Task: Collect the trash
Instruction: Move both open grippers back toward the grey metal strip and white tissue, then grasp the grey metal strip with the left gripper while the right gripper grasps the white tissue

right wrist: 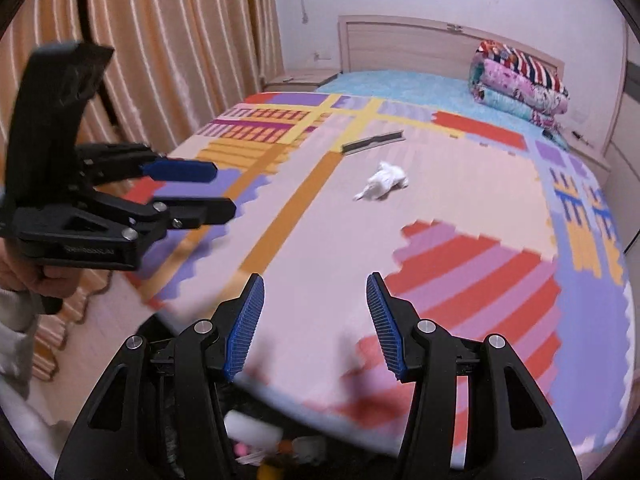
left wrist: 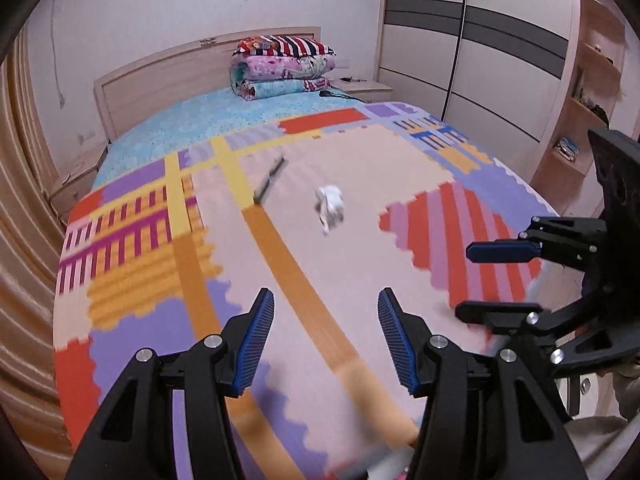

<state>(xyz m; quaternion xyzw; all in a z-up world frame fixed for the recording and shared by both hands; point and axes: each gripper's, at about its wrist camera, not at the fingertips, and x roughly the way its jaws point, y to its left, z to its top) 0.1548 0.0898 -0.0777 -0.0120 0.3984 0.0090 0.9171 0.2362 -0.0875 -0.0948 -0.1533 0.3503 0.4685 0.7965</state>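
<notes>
A crumpled white tissue (left wrist: pixel 330 204) lies on the patterned bed cover, also in the right wrist view (right wrist: pixel 382 185). A thin dark strip (left wrist: pixel 270 182) lies beyond it, also in the right wrist view (right wrist: pixel 373 142). My left gripper (left wrist: pixel 326 336) is open and empty over the near part of the bed, well short of the tissue. My right gripper (right wrist: pixel 316 320) is open and empty, also short of the tissue. Each gripper shows in the other's view, the right one (left wrist: pixel 470 280) and the left one (right wrist: pixel 224 190), both open.
The patterned cover (left wrist: pixel 352 280) spans the bed. Folded quilts (left wrist: pixel 282 68) are stacked by the headboard. A wardrobe (left wrist: pixel 480 60) stands on the right, curtains (right wrist: pixel 160 60) on the left. Blurred items (right wrist: pixel 256 436) lie below the bed's near edge.
</notes>
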